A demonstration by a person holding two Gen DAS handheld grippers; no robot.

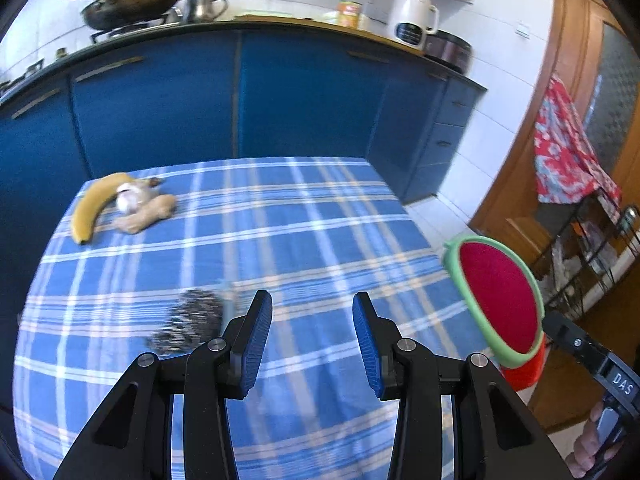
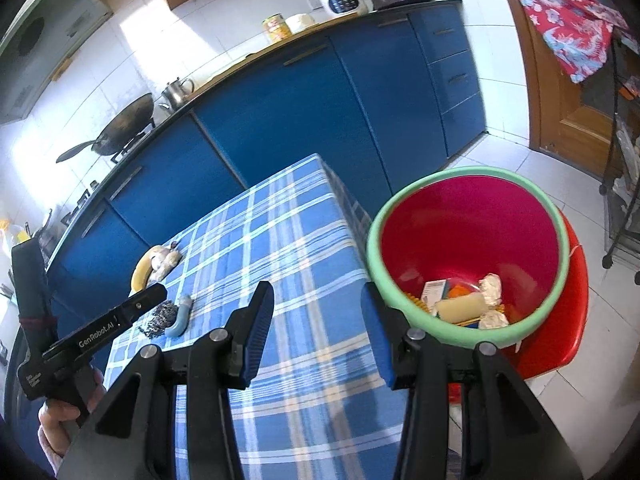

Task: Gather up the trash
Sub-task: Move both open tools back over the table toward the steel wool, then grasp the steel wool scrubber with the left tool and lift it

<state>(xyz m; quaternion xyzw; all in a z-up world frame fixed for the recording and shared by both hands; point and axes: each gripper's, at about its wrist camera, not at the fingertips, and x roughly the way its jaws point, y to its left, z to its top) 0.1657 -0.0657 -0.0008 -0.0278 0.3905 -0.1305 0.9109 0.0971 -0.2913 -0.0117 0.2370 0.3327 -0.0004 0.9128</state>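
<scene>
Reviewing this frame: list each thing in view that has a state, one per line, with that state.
left gripper: open, empty
right gripper: open, empty
red bin: holds trash, beside table
foil wads: inside bin
steel scrubber: lying on tablecloth
blue brush: lying beside scrubber
banana: unpeeled, on the table's far corner
ginger: lying beside banana
wok: on stove
cabinet doors: closed

Home kitchen. Blue base cabinets along the far wall under a dark counter; wok on a gas hob at left, white electric kettle and rice cooker at right. White wall tiles, wooden door.
</scene>
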